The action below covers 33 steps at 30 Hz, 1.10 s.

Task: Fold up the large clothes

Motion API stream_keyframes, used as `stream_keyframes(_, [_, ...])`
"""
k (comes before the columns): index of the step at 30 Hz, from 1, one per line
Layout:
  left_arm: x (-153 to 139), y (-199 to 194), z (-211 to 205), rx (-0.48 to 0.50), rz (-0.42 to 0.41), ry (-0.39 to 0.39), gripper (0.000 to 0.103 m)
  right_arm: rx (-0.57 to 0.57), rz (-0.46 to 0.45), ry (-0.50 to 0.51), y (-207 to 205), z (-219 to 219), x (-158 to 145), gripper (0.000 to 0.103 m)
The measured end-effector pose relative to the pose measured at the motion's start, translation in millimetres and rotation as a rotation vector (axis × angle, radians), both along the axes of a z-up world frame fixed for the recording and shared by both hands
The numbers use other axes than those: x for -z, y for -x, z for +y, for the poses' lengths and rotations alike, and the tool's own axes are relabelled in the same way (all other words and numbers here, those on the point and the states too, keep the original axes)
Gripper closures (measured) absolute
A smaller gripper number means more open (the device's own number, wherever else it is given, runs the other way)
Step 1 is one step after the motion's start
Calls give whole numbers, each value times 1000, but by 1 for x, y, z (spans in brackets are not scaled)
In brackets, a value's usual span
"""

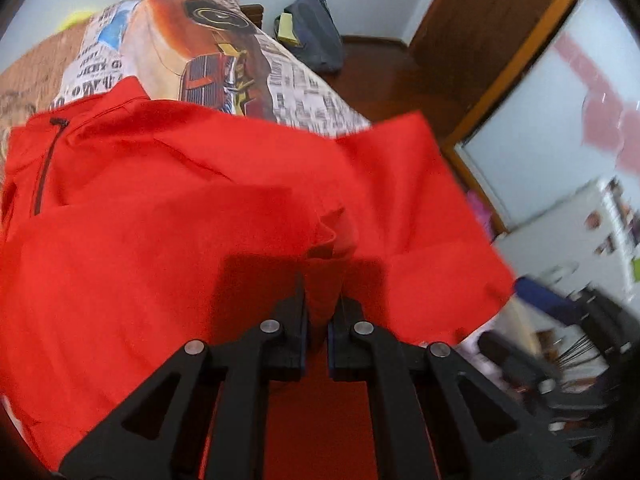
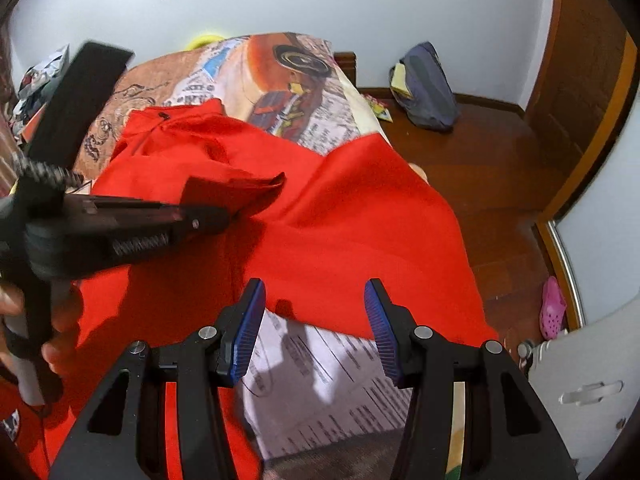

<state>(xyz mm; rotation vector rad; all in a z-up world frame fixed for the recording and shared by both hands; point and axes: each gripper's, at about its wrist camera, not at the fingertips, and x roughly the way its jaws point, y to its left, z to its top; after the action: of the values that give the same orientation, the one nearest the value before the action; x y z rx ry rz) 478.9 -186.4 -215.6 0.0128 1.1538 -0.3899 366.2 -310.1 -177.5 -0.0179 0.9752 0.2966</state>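
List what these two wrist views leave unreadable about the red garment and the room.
- Red garment: its near hem is hidden under the left gripper in the left wrist view.
- Its left side runs behind the left gripper in the right wrist view.
- Items at the left wrist view's right edge: motion-blurred.
- Bedspread print: too small to read.

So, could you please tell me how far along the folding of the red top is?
Early. Done: the red top lies spread on the bed, collar away from us. In hand: the left gripper is shut on a fold of it, over the body. The right gripper is open near the hem. Left: the other side and the final folds.
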Motion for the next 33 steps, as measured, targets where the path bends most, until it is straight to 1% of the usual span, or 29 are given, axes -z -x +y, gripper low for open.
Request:
stream_keyframes(2, [-2, 8, -7, 40, -44, -62, 94, 7, 15, -6, 1, -4, 3, 55])
stream_keyframes(3, [-4, 17, -12, 55, -52, -75, 90, 9, 22, -8, 0, -6, 4, 55])
stream_keyframes(4, [-5, 19, -13, 73, -53, -86, 81, 11, 28, -9, 0, -8, 5, 55])
stream_keyframes(5, [-9, 23, -13, 92, -51, -79, 71, 15, 34, -9, 0, -8, 5, 55])
stream_keyframes(7, [-15, 29, -11, 107, -50, -52, 60, 23, 40, -12, 1, -10, 4, 55])
stream_keyframes(9, [-27, 37, -3, 124, -58, -18, 56, 33, 43, -23, 1, -13, 1, 55])
stream_keyframes(11, [-41, 47, 5, 133, -79, 1, 48, 33, 41, -31, 2, -16, -3, 55])
stream_keyframes(14, [-58, 56, 26, 112, -130, -5, 37, 47, 57, -74, 2, -24, -8, 55])
stream_keyframes(16, [-65, 62, 46, 82, -161, -28, 35, 66, 72, -104, 0, -31, -8, 45])
stream_keyframes(17, [-68, 66, 62, 56, -181, -50, 34, 92, 79, -131, -2, -38, -7, 43])
stream_keyframes(21, [-65, 72, 110, -30, -220, -140, 34, 171, 129, -208, -10, -56, 6, 42])
stream_keyframes(22, [-61, 73, 126, -62, -222, -169, 34, 189, 137, -216, -12, -59, 8, 42])
stream_keyframes(25, [-46, 75, 166, -146, -206, -217, 34, 260, 189, -253, -21, -71, 27, 42])
stream_keyframes(28, [-30, 83, 201, -222, -171, -218, 34, 321, 252, -320, -28, -80, 47, 42])
stream_keyframes(29, [-25, 85, 212, -246, -158, -214, 34, 354, 273, -368, -29, -85, 57, 42])
stream_keyframes(31, [-17, 91, 229, -284, -138, -198, 34, 403, 275, -432, -27, -92, 63, 41])
stream_keyframes(33, [-10, 92, 240, -313, -121, -180, 34, 431, 279, -493, -27, -96, 63, 36])
